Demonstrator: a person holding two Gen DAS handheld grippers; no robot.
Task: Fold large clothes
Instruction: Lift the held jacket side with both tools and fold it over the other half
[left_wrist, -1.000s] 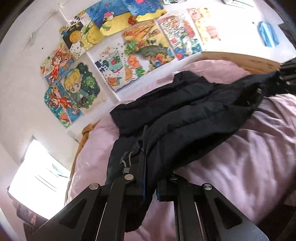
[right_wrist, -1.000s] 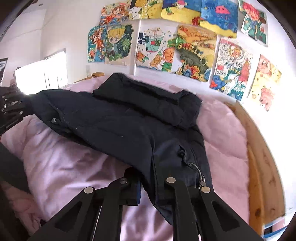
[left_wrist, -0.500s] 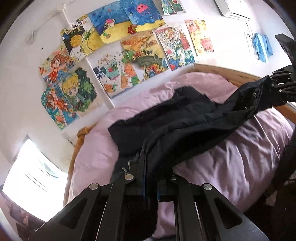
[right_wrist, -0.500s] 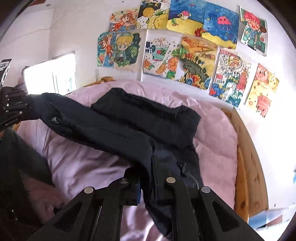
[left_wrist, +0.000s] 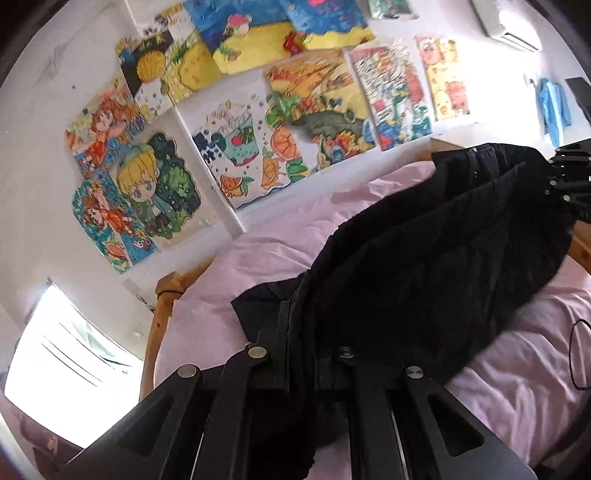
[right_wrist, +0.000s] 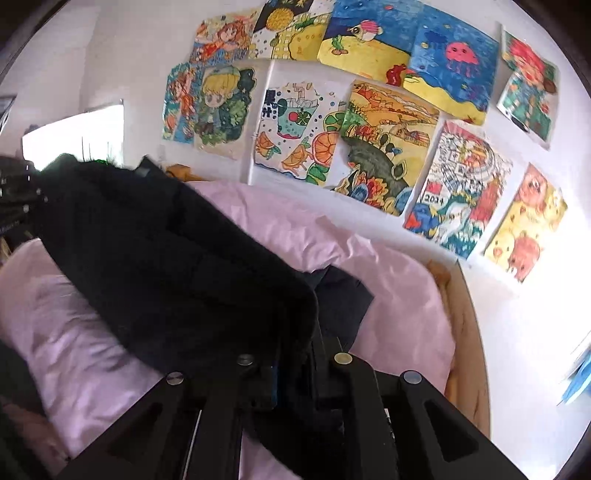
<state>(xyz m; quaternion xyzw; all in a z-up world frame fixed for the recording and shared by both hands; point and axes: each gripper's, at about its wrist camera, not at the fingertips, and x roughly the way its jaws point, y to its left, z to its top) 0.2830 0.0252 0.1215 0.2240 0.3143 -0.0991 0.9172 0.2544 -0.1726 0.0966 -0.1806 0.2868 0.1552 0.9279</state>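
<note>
Left gripper (left_wrist: 301, 354): I see it clamped on the black jacket (left_wrist: 424, 258).
Right gripper (right_wrist: 295, 354): pinched tight on the jacket's other edge.
Jacket: slung between my grippers above the pink bedsheet (left_wrist: 266, 254).

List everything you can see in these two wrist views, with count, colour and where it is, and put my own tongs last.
Jacket: one, black, lifted above the bed, stretched between both tongs.
Bedcover: one, pale pink, over the bed.
Bed frame: one, light wood, around the mattress edge.
Drawings: many, multicoloured, stuck on the white wall behind the bed.
Window: one, bright white, left of the bed.
Left tongs: black, shut on one jacket edge.
Right tongs: black, shut on the opposite edge.
</note>
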